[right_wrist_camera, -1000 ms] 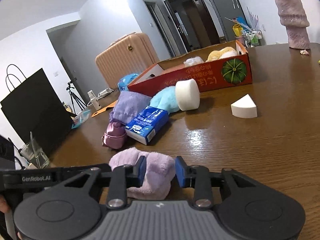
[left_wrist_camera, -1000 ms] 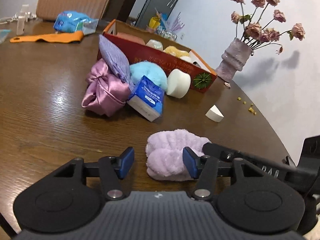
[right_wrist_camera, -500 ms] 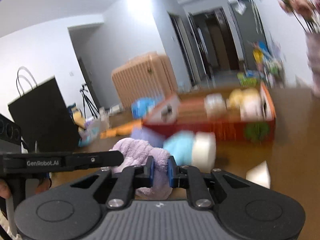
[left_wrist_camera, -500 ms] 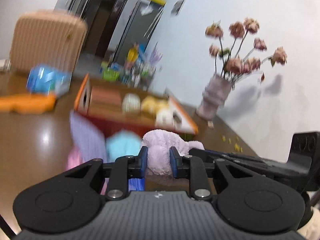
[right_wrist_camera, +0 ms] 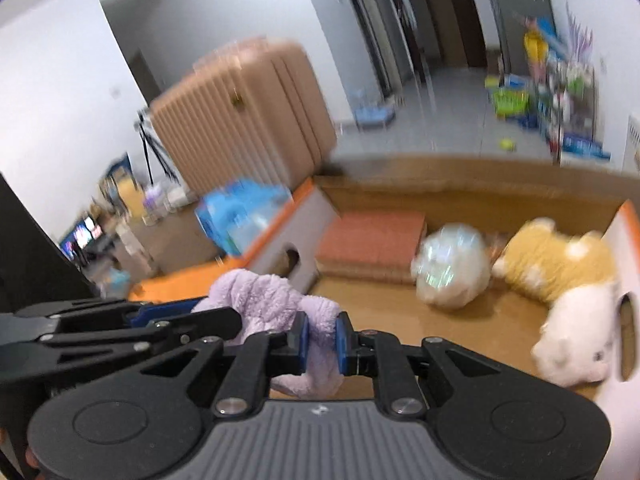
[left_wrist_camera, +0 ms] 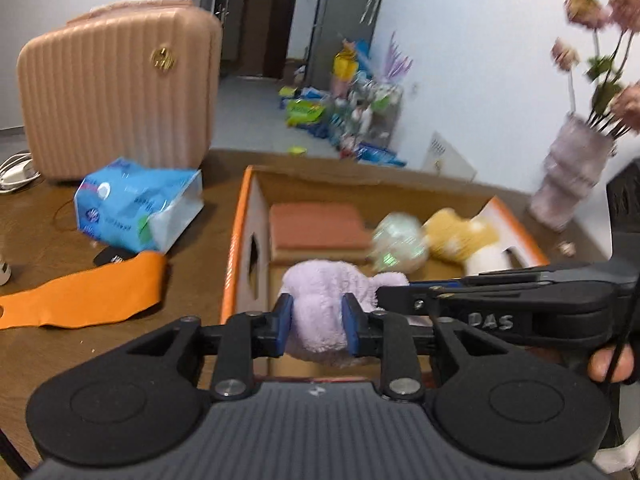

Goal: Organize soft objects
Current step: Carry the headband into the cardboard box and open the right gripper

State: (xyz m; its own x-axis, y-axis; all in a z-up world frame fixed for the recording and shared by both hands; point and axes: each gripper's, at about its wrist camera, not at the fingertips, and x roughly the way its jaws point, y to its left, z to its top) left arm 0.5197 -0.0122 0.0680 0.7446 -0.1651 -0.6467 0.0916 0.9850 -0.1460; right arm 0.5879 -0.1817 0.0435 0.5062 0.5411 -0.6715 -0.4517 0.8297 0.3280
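My left gripper (left_wrist_camera: 316, 326) and right gripper (right_wrist_camera: 322, 338): black linkages, blue pads (left_wrist_camera: 283, 322), silver screws, ribbed grey housing; white "DAS" lettering on the right one.

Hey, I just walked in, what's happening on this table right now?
A person is tidying soft things into a cardboard box, holding a claw in each hand. Both the left claw and the right claw are clamped on the same fluffy lilac cloth, held in the air over the near end of the box. Inside already lie a terracotta pad, a wrapped ball, a yellow plush and a white plush.
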